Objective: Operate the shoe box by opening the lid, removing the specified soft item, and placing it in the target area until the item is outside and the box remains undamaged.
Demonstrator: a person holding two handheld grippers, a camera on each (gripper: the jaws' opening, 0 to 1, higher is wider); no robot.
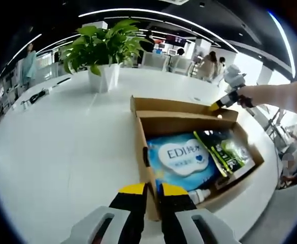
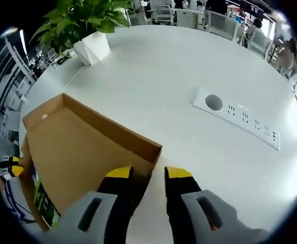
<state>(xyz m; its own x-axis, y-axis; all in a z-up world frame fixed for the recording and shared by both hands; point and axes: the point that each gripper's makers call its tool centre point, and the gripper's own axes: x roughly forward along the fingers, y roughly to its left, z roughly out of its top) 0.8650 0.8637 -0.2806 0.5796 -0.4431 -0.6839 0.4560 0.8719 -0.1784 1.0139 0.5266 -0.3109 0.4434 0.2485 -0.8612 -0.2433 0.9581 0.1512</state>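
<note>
An open brown cardboard shoe box [image 1: 199, 122] sits on a round white desk [image 1: 62, 147], its raised lid [image 2: 82, 152] straddled at the corner by the right hand-held gripper [image 2: 148, 175], jaws parted around the card (whether they pinch it cannot be told). The left hand-held gripper [image 1: 147, 189] likewise straddles the box's near wall, slightly parted. Inside lie a blue soft wipes pack [image 1: 181, 160] and, beside it, a dark green pouch [image 1: 224, 150]; a potted green plant [image 1: 103, 51] and a white power strip [image 2: 237, 116] stand well apart.
</note>
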